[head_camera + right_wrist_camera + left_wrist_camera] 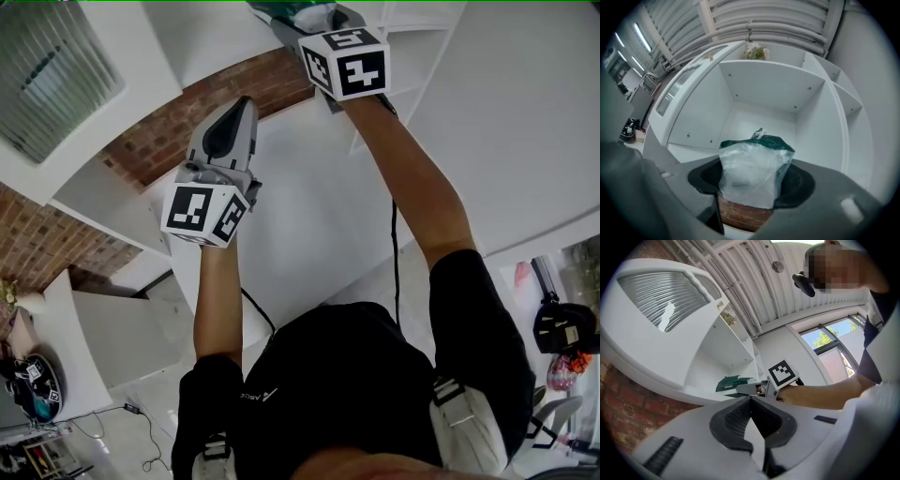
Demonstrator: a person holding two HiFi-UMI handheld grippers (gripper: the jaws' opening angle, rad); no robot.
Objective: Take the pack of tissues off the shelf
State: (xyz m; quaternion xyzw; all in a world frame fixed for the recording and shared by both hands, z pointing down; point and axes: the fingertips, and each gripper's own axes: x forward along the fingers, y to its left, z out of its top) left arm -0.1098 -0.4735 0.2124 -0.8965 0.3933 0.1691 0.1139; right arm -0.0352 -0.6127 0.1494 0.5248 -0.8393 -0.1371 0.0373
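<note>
Right hand-held gripper [751, 180] — grips pack of tissues [754, 161] | clear-wrapped, green-topped

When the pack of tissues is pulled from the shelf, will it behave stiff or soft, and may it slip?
Probably soft: the pack of tissues wears loose, crinkled plastic film, so it should squash in the right gripper. Likely light for its bulk. The glossy film may slip, so pulling slowly off the shelf seems wise.

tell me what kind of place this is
Likely an indoor loft-style workroom or studio, though I can't be sure: white built-in shelving set against an exposed brick wall, a ribbed metal ceiling and big windows.
</note>
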